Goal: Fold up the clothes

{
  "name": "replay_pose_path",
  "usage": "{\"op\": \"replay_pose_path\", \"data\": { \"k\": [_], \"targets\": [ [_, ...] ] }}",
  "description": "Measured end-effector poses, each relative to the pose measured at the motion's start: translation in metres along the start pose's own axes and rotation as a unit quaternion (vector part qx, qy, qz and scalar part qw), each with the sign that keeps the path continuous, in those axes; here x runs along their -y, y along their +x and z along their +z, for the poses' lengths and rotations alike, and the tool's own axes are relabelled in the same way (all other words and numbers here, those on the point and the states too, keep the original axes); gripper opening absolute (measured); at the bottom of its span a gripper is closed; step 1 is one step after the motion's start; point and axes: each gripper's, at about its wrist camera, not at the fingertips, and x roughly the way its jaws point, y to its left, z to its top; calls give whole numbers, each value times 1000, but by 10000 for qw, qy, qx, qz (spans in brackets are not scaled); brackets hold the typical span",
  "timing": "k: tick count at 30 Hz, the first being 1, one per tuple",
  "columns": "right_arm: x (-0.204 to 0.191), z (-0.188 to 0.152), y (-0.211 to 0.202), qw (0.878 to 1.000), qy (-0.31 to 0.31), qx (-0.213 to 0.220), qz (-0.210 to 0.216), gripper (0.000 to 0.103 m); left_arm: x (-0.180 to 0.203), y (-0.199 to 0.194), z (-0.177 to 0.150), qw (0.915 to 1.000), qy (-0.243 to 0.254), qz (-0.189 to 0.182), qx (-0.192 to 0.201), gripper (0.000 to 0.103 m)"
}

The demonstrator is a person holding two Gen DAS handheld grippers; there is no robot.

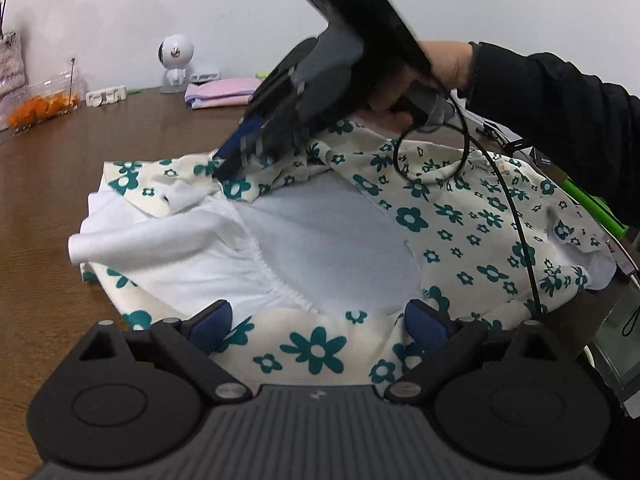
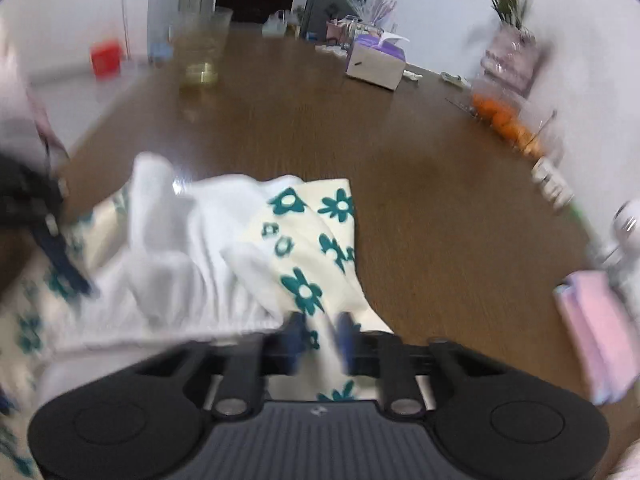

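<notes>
Much clutter rings brown wooden table [image 2: 304, 120] — white wall [image 1: 120, 0] behind.

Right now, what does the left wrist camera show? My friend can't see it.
The right gripper pinches a cream garment with green flowers on a brown table. The left gripper sits open over its near edge.

The left gripper [image 1: 320, 322] stood with its jaws wide apart, pointing downward. Ahead of it, the right gripper [image 1: 224, 166] angled steeply down, jaws closed, gripped by a dark-sleeved hand [image 1: 440, 76].
</notes>
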Motion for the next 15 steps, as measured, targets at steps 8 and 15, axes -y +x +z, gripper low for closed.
{"op": "replay_pose_path", "data": {
  "k": [8, 15],
  "targets": [
    [58, 6, -5, 9710, 1526, 849, -1632, 13, 4, 0, -1, 10000, 81, 34, -35, 93],
    [56, 6, -53, 9715, 1695, 779, -1464, 26, 3, 0, -3, 9999, 141, 65, 72, 93]
  ]
}}
